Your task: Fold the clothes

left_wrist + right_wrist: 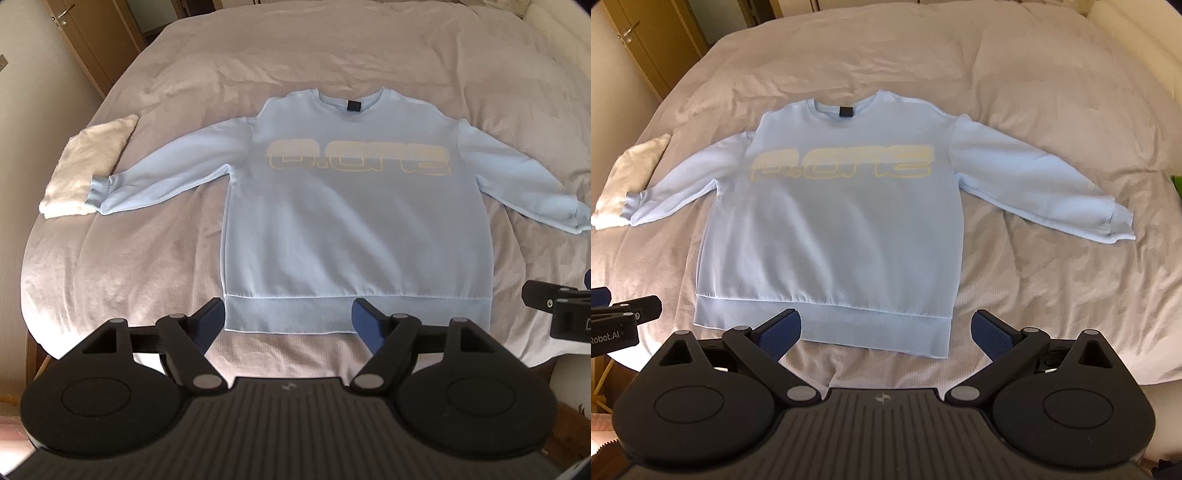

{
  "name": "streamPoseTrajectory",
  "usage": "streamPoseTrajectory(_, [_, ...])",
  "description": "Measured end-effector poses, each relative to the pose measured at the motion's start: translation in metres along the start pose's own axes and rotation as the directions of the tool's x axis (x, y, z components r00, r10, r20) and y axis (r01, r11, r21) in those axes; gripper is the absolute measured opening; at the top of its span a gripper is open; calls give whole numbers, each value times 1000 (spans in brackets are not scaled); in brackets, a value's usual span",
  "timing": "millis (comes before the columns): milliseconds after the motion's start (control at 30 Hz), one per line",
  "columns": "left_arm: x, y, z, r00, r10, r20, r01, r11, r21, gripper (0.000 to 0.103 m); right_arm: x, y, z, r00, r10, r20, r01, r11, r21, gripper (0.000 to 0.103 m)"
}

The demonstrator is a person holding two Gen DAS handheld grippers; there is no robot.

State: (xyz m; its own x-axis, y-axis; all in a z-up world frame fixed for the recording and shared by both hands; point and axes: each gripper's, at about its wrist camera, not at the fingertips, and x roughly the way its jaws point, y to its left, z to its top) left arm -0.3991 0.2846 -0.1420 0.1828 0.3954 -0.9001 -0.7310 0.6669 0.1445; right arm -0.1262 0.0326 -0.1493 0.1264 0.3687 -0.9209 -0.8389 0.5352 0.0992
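Lying folded at bed's left edge, white towel (86,166) touches sweatshirt's left cuff (96,192). Blue sweatshirt (354,221) spread flat, front up, sleeves out, on bed (369,55), likely laid ready for first fold. Left gripper (287,319) wide open, empty, over hem's left part. Right gripper (886,332) wide open, empty, over hem's right corner; probably poised to pinch hem.

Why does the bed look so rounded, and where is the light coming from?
Both wrist views are fisheye, so the bed bulges and corners go dark. Left view: sunlight brightens the white folded cloth. Right view: the sweatshirt looks washed out, its print pale.
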Motion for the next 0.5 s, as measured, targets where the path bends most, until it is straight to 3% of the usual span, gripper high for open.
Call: streamPoseTrajectory(500, [-2, 17, 0, 999, 38, 4, -38, 996, -84, 74, 1, 6, 12, 999, 35, 12, -34, 998, -48, 101])
